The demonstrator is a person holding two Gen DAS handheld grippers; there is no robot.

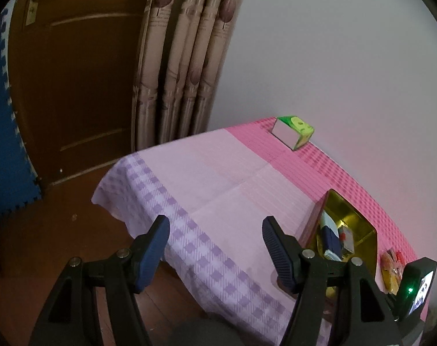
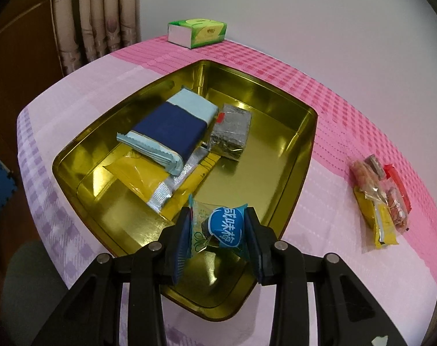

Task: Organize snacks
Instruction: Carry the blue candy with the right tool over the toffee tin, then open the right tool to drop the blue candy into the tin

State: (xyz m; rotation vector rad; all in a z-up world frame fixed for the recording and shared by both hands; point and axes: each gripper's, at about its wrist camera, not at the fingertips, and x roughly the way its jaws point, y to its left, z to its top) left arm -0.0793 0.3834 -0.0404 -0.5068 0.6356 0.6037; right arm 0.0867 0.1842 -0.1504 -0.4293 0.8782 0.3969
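Above gold tin, gripper-held candy

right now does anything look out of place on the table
Yes: a small pile of snack packets lies on the tablecloth to the right of the gold tin, not in it. The right gripper holds a blue-labelled candy over the tin.

Only clearly legible text: white Chinese characters 咸味梅 on the blue oval label of the small clear-wrapped snack packet pinched between the right gripper pads, seen in the right wrist view. The green tissue box at the far table edge carries a small printed mark on its side, too small to read. Print on the snack wrappers lying right of the gold tin is illegible; the left wrist view shows no readable text.
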